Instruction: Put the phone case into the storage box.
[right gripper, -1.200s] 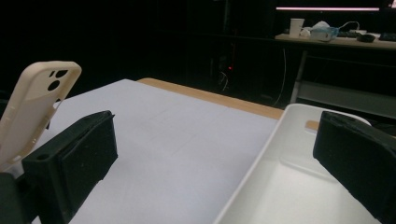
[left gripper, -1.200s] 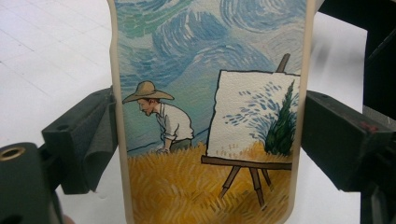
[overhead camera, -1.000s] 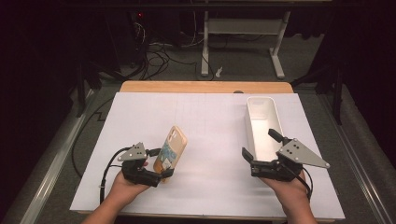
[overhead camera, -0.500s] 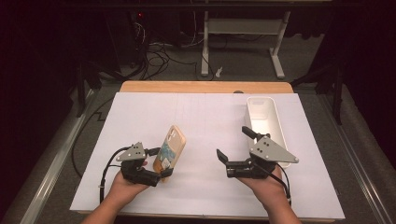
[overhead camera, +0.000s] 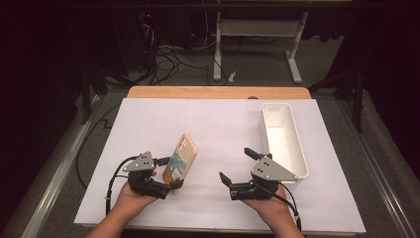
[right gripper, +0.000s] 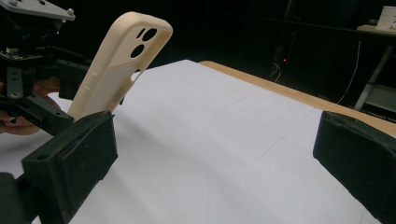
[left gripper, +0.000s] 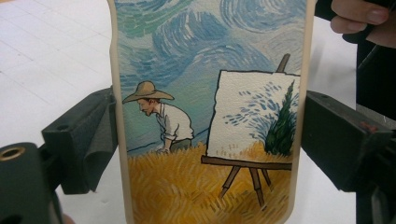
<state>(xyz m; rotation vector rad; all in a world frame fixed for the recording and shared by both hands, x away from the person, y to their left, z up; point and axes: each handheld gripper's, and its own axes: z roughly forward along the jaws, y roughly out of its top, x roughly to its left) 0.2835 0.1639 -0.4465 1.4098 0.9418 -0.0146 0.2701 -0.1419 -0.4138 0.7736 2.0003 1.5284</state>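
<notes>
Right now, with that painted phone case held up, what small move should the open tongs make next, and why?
Probably bring the right tongs closer to the phone case. They are open, empty and facing it, while the left tongs grip its lower edges, leaving the top free to take.

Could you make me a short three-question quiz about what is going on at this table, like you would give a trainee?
1. True or false: the left tool holds the phone case by its two long edges.
2. Which best describes the right tool?
A. shut on the white bin
B. open, holding nothing
C. shut on the phone case
3. Fill in: the white bin stands on the person's ____ side of the table.

Key
1. True: in the left gripper view a jaw sits against each long edge, picture side toward the camera.
2. B: its jaws stand wide apart above the white sheet.
3. Right, behind the right tool.
</notes>
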